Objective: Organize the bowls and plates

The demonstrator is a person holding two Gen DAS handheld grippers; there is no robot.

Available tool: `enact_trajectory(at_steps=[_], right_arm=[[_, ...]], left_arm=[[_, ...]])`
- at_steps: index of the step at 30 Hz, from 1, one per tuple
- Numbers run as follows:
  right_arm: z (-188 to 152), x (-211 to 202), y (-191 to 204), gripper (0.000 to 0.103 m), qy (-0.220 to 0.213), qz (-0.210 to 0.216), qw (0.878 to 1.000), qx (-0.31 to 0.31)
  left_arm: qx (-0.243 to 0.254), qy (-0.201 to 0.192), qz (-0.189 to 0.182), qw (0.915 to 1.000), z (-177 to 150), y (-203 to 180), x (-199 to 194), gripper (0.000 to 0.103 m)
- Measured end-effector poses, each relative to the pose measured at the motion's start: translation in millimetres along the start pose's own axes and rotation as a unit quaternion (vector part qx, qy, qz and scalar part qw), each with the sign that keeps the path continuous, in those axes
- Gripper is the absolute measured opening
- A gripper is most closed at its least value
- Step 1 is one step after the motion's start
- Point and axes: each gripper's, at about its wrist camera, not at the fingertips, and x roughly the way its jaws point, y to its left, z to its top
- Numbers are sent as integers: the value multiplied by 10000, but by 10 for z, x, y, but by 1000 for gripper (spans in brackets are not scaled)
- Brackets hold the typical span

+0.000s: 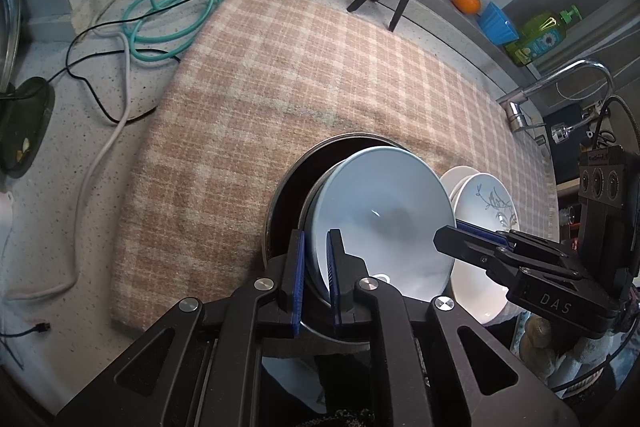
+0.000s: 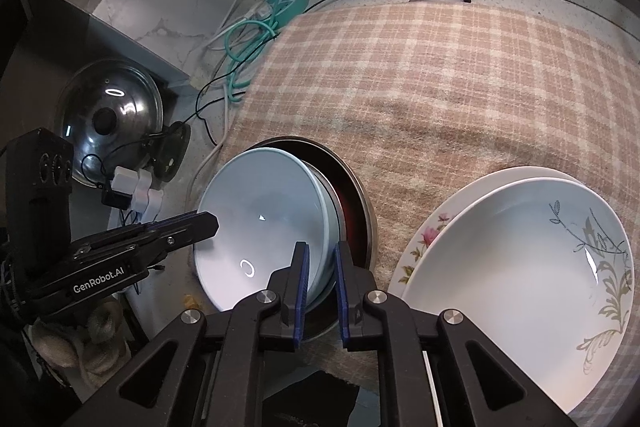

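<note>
Steel pan [image 2: 362,211] w/ tilted pale-blue bowls [image 2: 256,211] inside.

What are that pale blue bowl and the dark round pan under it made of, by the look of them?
The pale blue bowl looks like glazed ceramic or porcelain: smooth, glossy, with a sharp reflection of the ring light. It could be melamine. The pan beneath looks like metal: thin grey brushed rim, dark inside, reddish glint; any coating is unclear.

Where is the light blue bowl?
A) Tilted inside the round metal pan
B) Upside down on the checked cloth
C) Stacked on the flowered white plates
A: the light blue bowl leans tilted inside the round metal pan, rim between both grippers' fingers, beside the white plates.
</note>
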Motion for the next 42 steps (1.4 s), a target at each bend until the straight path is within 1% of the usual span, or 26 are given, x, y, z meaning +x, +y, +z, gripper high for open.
enact_trajectory(at_steps=[3,7,10,15,18,21,24,27,31,36,42], right_arm=[[-11,-17,14,16,-32,-30,10000,-62],[-26,-84,48,16,-139,-47,9997,-199],[-49,-177,35,21,-304,-21,9992,-247],[-93,-306,-90,22,-601,10,9982,-43],[-138,-345,-213,22,-778,-67,9968,167],[-172,-346,-325,22,-836,-96,9957,375],[-205,-342,-374,22,-868,-107,9951,453],[-225,-321,-337,22,-874,-223,9953,367],[-234,-292,-306,22,-884,-255,9952,341],[-237,-200,-269,22,-812,-300,9958,284],[-228,-143,-237,22,-758,-351,9963,195]], left_arm=[[-23,-13,-20,10000,-11,11,-7,9],[-66,-121,-64,9999,-28,43,-76,9],[-109,-280,-89,9995,-47,73,-155,9],[-348,-536,-254,9976,-82,161,-264,9],[-457,-710,-248,9961,-116,214,-305,10],[-553,-813,-193,9950,-152,267,-303,10],[-576,-780,-158,9952,-160,302,-252,10],[-559,-768,-117,9954,-171,310,-225,10],[-554,-742,-164,9956,-185,314,-205,10],[-465,-685,-71,9965,-201,286,-153,10],[-494,-637,-104,9967,-208,296,-120,9]])
